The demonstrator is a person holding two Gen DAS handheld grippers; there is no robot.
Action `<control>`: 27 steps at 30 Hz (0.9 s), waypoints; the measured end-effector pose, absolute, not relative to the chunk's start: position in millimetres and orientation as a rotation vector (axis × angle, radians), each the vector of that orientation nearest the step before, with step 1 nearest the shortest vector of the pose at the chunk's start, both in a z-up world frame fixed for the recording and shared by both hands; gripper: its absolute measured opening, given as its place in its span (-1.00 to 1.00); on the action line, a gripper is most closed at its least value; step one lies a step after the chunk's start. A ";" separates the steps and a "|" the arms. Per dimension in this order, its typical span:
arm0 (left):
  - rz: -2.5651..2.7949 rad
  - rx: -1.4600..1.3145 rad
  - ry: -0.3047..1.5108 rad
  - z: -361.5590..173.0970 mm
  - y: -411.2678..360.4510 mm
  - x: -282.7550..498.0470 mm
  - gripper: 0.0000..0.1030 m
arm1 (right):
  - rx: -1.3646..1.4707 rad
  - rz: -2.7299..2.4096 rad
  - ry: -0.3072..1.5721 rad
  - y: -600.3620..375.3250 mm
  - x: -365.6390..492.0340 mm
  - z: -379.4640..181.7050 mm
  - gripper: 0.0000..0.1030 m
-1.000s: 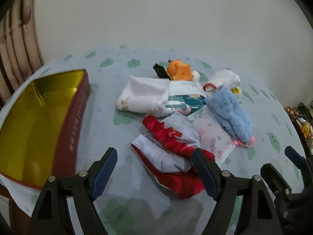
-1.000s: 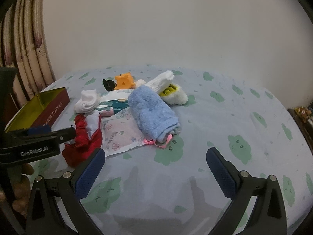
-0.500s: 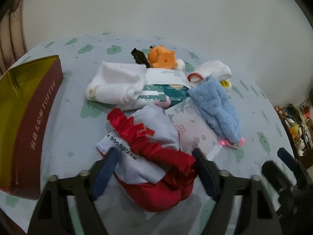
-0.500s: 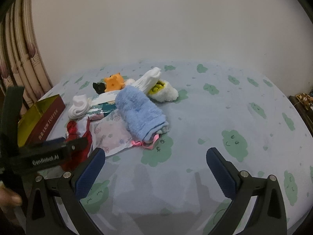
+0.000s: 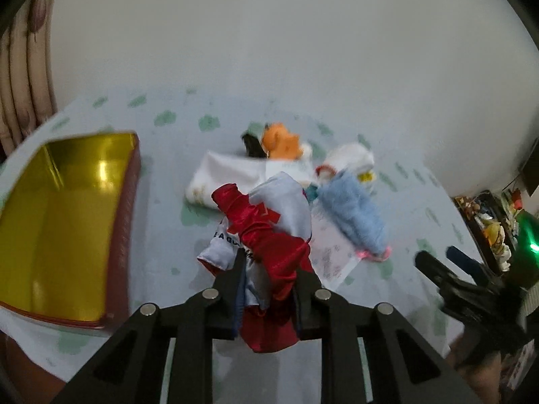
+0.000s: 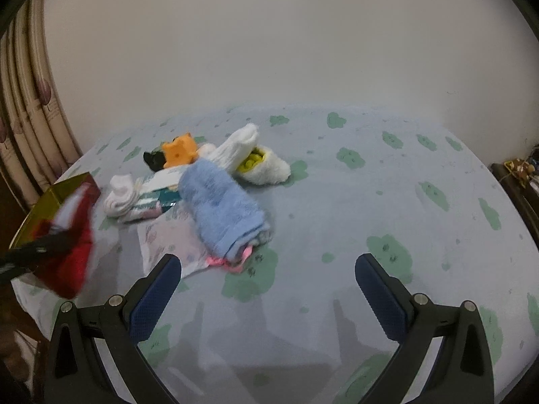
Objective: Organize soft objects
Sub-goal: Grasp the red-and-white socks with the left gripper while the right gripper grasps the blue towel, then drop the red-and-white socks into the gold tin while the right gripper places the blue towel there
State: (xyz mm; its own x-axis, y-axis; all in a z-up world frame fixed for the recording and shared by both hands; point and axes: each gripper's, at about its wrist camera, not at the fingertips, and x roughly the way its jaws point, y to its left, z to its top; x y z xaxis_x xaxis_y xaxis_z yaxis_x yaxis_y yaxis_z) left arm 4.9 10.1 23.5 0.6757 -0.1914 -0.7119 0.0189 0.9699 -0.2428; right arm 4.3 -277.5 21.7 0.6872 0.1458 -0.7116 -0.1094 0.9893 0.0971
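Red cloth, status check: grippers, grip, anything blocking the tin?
Left gripper closing, pads pinching red and white cloth, lifted. Right gripper open, holding nothing. Gold tin open, path looks clear.

Dim indoor light, motion blur, fisheye-warped edges, soft shadows

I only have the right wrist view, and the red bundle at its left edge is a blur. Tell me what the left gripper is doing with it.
Observer: In the left wrist view, the left gripper has its jaws closing on the red and white cloth, which is bunched between the pads.
Operator: Give me the tin's state.
Observer: The gold tin sits open to the cloth's left, with nothing inside in the part I can see.
Operator: Report any print on the cloth.
Observer: Dark lettering runs along a white panel, partly hidden by a fold.
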 end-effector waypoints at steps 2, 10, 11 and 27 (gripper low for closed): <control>-0.128 -0.235 0.809 35.9 15.1 -0.3 -0.59 | 0.023 0.156 0.804 -273.8 13.5 23.4 1.00; -0.080 -0.248 0.787 59.9 42.3 -12.8 -0.57 | -0.176 0.292 0.895 -226.4 65.3 14.1 0.99; -0.066 -0.248 0.784 62.3 47.6 -13.6 -0.56 | -0.206 0.299 0.907 -220.1 70.7 11.5 0.99; 0.183 -0.252 0.810 54.6 168.5 19.1 -0.39 | -0.163 0.399 1.105 -214.4 114.8 -17.2 -0.35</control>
